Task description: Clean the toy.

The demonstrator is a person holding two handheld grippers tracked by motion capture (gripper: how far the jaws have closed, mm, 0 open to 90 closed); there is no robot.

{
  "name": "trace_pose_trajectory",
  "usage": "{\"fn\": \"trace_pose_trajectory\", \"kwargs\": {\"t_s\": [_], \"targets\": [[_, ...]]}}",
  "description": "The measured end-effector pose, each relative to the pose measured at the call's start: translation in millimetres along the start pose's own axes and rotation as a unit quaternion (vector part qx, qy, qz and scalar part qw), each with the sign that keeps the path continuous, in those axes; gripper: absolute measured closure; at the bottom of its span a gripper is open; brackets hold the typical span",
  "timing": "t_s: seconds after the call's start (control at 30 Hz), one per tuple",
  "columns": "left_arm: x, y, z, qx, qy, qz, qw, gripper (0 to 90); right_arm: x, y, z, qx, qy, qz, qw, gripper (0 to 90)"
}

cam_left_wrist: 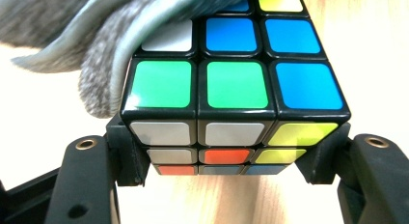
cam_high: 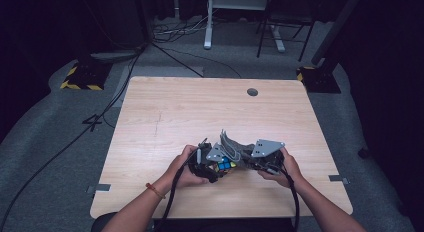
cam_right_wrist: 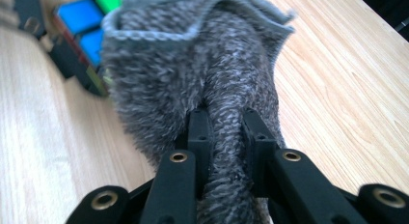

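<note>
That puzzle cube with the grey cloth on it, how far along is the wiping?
Done: the left gripper is clamped on the cube, and the right gripper pinches the grey cloth. In hand: the cloth lies on the cube's top face. Left: probably the other faces; how clean any face is cannot be told.

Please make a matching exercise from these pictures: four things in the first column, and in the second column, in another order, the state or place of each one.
Column one:
1. puzzle cube
2. grey cloth
3. table
4. left gripper

Column two:
A. pinched between the right gripper's jaws
B. shut on the cube's two sides
C. light wood, with a round hole near the far edge
D. mixed colours, partly under the cloth

Pairs: 1-D, 2-A, 3-C, 4-B
</note>
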State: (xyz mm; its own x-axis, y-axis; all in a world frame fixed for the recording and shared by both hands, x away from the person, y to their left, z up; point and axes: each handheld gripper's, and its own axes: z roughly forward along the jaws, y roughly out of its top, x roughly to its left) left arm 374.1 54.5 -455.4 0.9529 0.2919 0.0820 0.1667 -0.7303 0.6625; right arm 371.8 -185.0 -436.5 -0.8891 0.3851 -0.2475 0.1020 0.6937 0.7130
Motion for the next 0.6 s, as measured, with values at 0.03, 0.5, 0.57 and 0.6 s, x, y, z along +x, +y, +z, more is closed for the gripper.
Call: {"fn": "trace_pose_trajectory", "kwargs": {"t_s": [0.03, 0.5, 0.57, 0.6], "targets": [[0.8, -0.2, -1.0, -0.002, 0.001, -0.002, 1.0000, 34.0, 1.1, 0.2, -1.0, -0.003, 0.002, -0.003, 1.0000, 77.8], [-5.8, 4.2, 8.9, 0.017, -0.003, 0.004, 0.9998, 34.1, 26.8, 32.3, -1.5, -0.048, 0.036, -0.042, 0.9973, 77.7], [-6.0, 3.8, 9.1, 0.020, -0.001, 0.008, 0.9998, 34.1, 16.9, 27.6, 0.1, -0.037, 0.022, -0.031, 0.9986, 77.9], [-6.1, 3.6, 9.3, 0.020, -0.001, 0.010, 0.9998, 34.1, 16.9, 27.6, 0.1, -0.037, 0.022, -0.031, 0.9986, 77.9]]}}
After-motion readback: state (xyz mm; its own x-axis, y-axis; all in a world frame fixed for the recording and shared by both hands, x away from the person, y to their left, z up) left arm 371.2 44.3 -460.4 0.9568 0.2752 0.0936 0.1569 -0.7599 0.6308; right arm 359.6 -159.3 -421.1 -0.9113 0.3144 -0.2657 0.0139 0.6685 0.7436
